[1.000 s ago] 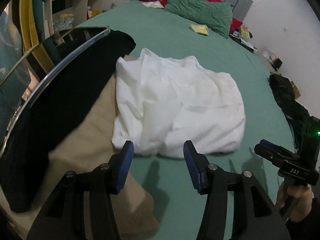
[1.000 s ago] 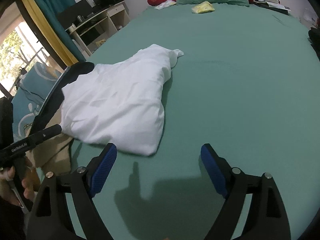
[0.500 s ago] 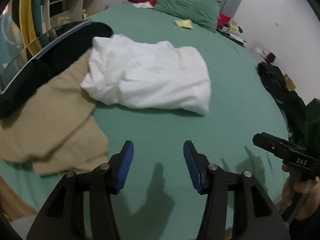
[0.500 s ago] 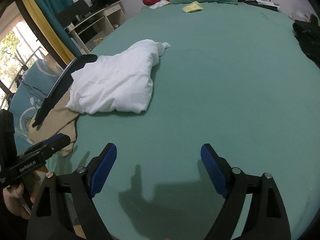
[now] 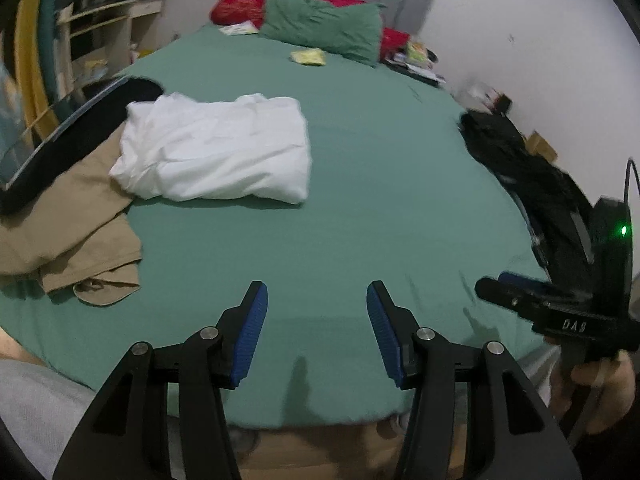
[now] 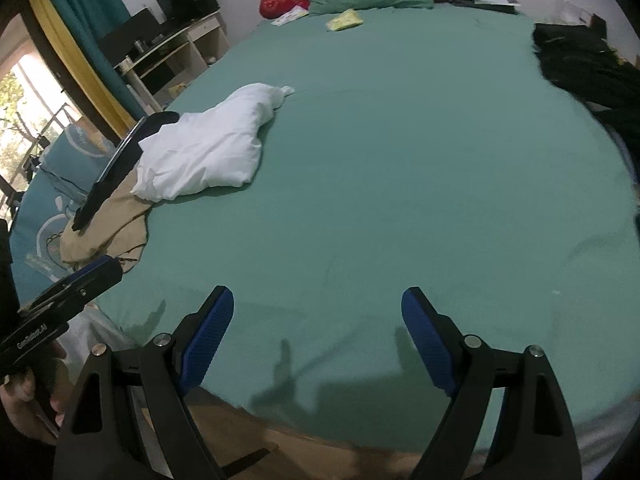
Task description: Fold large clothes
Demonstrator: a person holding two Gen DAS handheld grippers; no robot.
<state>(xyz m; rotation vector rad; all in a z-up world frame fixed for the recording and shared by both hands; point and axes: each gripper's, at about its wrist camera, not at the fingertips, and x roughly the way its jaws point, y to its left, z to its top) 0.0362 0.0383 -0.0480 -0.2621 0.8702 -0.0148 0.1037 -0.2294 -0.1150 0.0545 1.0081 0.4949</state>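
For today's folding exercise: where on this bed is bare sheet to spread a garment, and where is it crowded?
Free: the wide green sheet between white bundle and black clothes. Crowded: left edge, with tan garment.

A: Left gripper (image 5: 316, 328)?
B: At 6 o'clock, jaws spread, nothing between them, hanging over the near edge of the bed (image 5: 360, 208).
A: Garments?
B: Folded white garment (image 5: 216, 152) at 10 o'clock, lying partly on a tan garment (image 5: 68, 220) at 9 o'clock. Black clothing pile (image 5: 520, 160) at 3 o'clock on the bed's edge.
A: Other gripper?
B: Right gripper (image 5: 516, 286) at 4 o'clock, hand-held; whether it is parted, unclear.
A: Head of bed?
B: Green pillow (image 5: 324, 26) at 12 o'clock, against a red pillow (image 5: 244, 4).
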